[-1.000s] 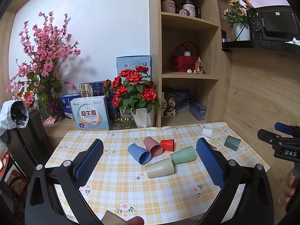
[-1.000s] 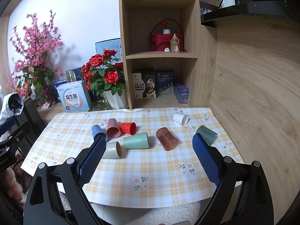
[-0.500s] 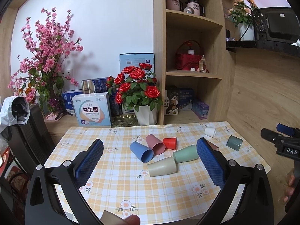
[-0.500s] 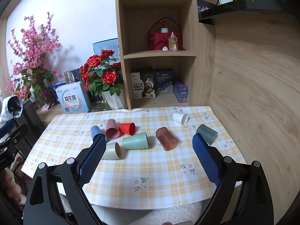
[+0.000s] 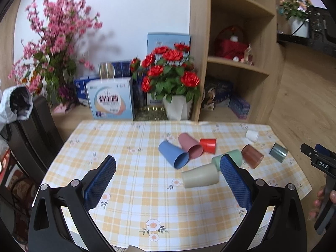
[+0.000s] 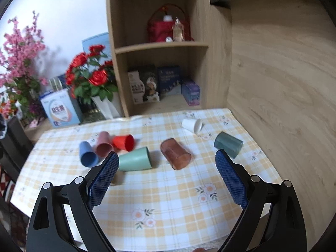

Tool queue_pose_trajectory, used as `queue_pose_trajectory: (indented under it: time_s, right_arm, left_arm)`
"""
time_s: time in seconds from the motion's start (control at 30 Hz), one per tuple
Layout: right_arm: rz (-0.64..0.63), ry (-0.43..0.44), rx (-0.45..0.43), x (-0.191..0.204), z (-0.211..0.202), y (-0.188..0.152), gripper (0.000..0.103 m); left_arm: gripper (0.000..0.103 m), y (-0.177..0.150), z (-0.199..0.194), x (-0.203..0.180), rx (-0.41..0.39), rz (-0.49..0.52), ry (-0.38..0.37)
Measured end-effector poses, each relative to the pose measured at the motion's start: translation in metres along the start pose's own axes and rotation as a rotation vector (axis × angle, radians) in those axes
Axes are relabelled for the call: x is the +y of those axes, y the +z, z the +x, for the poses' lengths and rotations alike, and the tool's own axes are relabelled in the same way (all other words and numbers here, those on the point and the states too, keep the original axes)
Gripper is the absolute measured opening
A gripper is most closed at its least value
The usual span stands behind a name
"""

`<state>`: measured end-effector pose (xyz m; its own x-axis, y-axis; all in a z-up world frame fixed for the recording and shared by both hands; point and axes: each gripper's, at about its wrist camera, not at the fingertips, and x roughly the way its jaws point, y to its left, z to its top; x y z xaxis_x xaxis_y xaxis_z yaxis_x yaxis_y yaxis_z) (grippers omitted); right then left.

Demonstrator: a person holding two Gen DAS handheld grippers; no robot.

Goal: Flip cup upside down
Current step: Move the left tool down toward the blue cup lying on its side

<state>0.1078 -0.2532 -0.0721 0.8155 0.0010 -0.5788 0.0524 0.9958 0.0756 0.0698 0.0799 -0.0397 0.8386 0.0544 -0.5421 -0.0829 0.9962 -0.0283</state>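
Eight cups lie tipped on their sides on the checked tablecloth [image 6: 168, 193]: the brown translucent cup [image 6: 176, 154] sits midway between the right gripper's [image 6: 166, 175] widely spread blue pads, with the green cup [image 6: 135, 159] just left of it and the grey cup [image 6: 228, 144] to its right. The left gripper [image 5: 168, 180] hangs wide open, gripping nothing, above the cloth near the beige cup [image 5: 200, 176]

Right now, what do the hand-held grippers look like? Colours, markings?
Both alike: the left hand-held gripper and right hand-held gripper have black angular frames with silver pivot screws and blue diamond-textured finger pads. The left view shows white "DAS" lettering on the right unit's body. No cables visible.
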Motion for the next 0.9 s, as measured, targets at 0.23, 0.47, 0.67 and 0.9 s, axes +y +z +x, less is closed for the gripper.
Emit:
queue_pose_trajectory:
  time_s: [0.23, 0.47, 0.67, 0.9]
  right_arm:
    - [0.012, 0.000, 0.087, 0.002, 0.048, -0.013, 0.090]
    - [0.018, 0.018, 0.158, 0.002, 0.081, -0.023, 0.090]
    - [0.024, 0.010, 0.215, -0.005, 0.104, -0.033, 0.090]
    - [0.031, 0.004, 0.268, -0.015, 0.126, -0.040, 0.090]
  left_arm:
    - [0.096, -0.003, 0.060, 0.018, 0.123, -0.061, -0.026]
    - [0.090, 0.000, 0.128, 0.029, 0.269, -0.172, -0.081]
    - [0.082, 0.002, 0.183, 0.033, 0.385, -0.274, -0.120]
    - [0.081, 0.003, 0.258, 0.039, 0.526, -0.403, -0.189]
